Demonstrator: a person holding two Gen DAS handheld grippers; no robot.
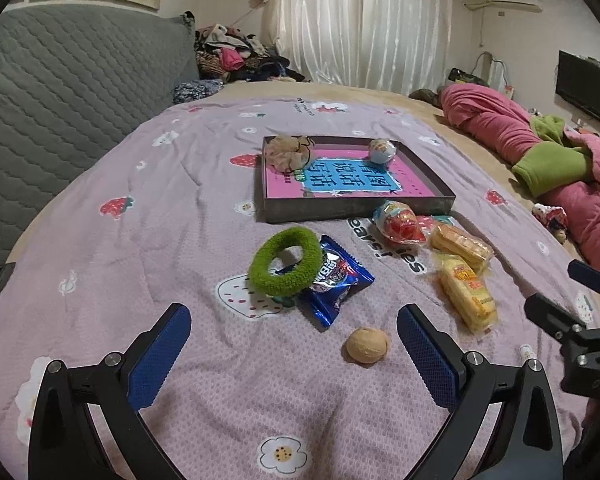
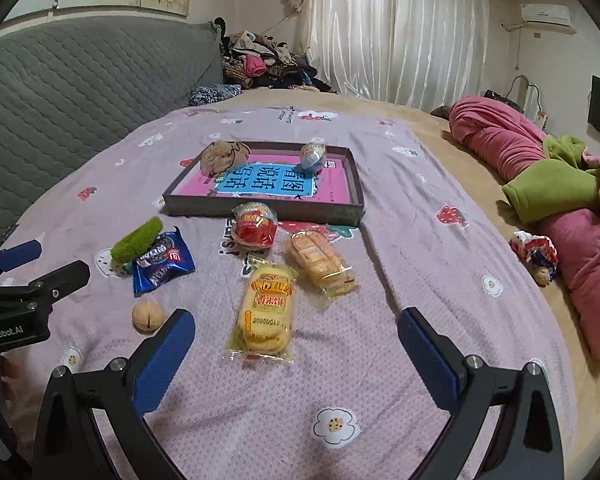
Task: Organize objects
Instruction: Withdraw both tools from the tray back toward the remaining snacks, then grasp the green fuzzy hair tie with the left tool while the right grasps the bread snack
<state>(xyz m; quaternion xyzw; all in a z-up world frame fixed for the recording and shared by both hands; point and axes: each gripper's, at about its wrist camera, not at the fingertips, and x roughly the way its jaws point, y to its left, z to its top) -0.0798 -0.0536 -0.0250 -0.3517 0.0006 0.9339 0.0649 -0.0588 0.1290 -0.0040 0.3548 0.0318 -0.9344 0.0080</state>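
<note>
A dark tray [image 1: 356, 205] [image 2: 260, 209] with a pink book in it lies on the bed, holding a beige scrunchie [image 1: 288, 151] and a blue toy egg [image 1: 383, 149]. In front of it lie a green hair tie [image 1: 286, 267] [image 2: 137, 240], a blue cookie packet [image 1: 334, 280] [image 2: 162, 265], a walnut [image 1: 367, 345] [image 2: 147, 316], a red snack packet [image 1: 400, 222] [image 2: 255, 225] and two yellow cracker packs [image 2: 266, 312] [image 2: 322, 266]. My left gripper [image 1: 294, 330] is open, just short of the walnut. My right gripper [image 2: 296, 334] is open around the near cracker pack's end.
The bed has a pink patterned sheet [image 1: 180, 208]. A grey quilted headboard [image 1: 60, 92] stands on the left. Pink and green bedding [image 2: 560, 184] is heaped on the right, with a small doll [image 2: 536, 256]. A clothes pile [image 2: 260, 60] lies at the back.
</note>
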